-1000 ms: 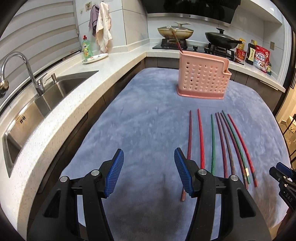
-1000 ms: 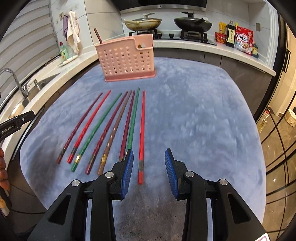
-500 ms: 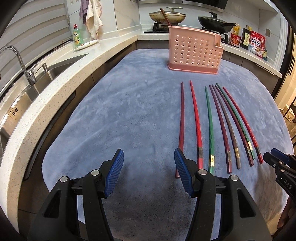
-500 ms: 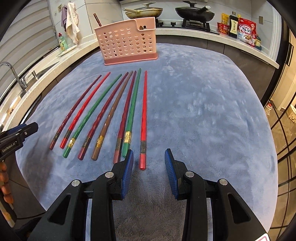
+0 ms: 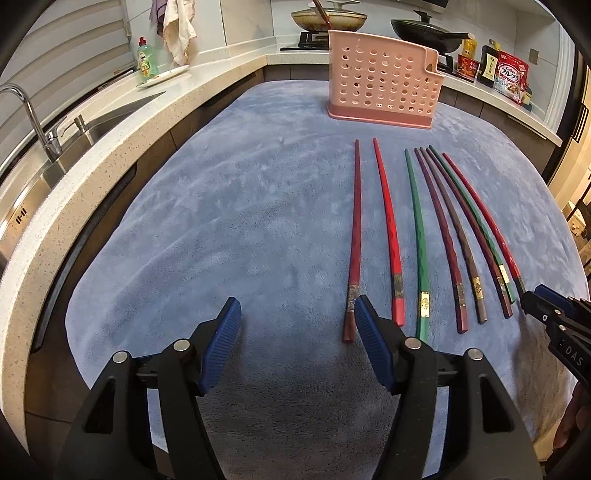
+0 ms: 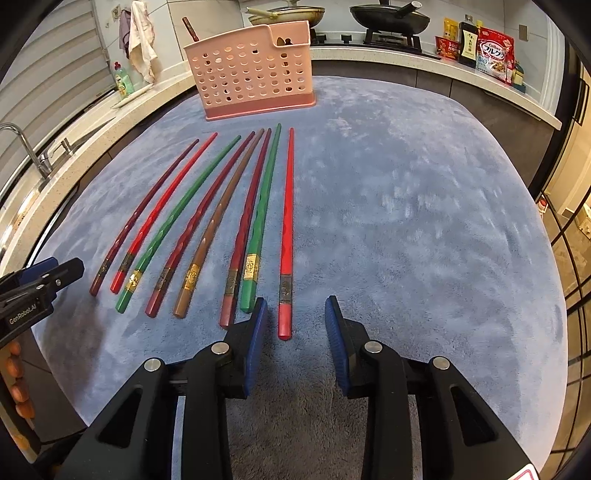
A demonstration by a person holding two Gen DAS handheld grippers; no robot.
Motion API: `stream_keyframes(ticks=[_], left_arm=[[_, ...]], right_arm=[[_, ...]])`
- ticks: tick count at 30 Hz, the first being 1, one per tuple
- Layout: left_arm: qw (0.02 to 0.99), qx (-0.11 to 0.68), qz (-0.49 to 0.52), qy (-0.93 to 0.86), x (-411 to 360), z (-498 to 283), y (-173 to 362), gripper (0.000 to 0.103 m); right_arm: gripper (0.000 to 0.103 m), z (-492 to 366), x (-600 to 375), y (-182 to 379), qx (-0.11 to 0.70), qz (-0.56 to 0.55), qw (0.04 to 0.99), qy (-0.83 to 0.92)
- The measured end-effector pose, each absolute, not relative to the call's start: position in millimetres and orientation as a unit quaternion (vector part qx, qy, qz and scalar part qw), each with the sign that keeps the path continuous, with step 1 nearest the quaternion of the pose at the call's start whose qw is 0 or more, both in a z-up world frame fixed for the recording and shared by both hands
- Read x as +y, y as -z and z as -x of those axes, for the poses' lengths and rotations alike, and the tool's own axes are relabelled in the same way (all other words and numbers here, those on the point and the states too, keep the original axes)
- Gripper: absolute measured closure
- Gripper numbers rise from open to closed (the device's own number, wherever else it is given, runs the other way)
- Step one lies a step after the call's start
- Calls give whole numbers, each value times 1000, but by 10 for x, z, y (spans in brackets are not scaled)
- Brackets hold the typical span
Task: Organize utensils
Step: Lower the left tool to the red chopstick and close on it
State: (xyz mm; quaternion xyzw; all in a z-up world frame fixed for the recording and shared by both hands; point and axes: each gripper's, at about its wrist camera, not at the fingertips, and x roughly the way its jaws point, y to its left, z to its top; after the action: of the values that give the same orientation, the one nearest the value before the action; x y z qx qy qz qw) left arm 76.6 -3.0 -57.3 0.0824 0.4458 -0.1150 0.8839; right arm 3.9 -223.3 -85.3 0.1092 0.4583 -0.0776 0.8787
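Observation:
Several chopsticks in red, dark red, green and brown lie side by side on the blue mat, thick ends toward me. My left gripper (image 5: 297,321) hovers low at the row's left end with its jaws opening. Nothing is between them, and the dark red chopstick (image 5: 354,236) runs just past its right finger. My right gripper (image 6: 295,310) is at the row's right end. Its jaws are closing with the end of the rightmost red chopstick (image 6: 287,221) between them, pads not touching it. The pink perforated holder (image 6: 255,74) stands beyond the row with one dark chopstick (image 6: 190,29) in it.
A speckled counter with a sink (image 5: 40,177) and tap borders the mat on the left. A stove with pans (image 6: 388,16) and food packets (image 6: 495,55) line the back. The other gripper shows at each view's edge, the left gripper (image 6: 55,273) and the right gripper (image 5: 535,299).
Both grippers have sunk toward the mat and the chopsticks' near ends. The left jaws have spread slightly and the right jaws have narrowed around the red chopstick's end.

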Motion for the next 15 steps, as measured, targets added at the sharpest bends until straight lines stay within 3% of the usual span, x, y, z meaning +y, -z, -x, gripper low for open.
stream_keyframes(ticks=[2, 15], left_arm=[[882, 450, -80, 117, -37, -774, 596, 42], [871, 467, -83, 125, -108, -816, 752, 41]], right_arm=[[81, -45, -2234, 876, 461, -109, 877, 76], [85, -49, -2234, 912, 463, -107, 877, 74]])
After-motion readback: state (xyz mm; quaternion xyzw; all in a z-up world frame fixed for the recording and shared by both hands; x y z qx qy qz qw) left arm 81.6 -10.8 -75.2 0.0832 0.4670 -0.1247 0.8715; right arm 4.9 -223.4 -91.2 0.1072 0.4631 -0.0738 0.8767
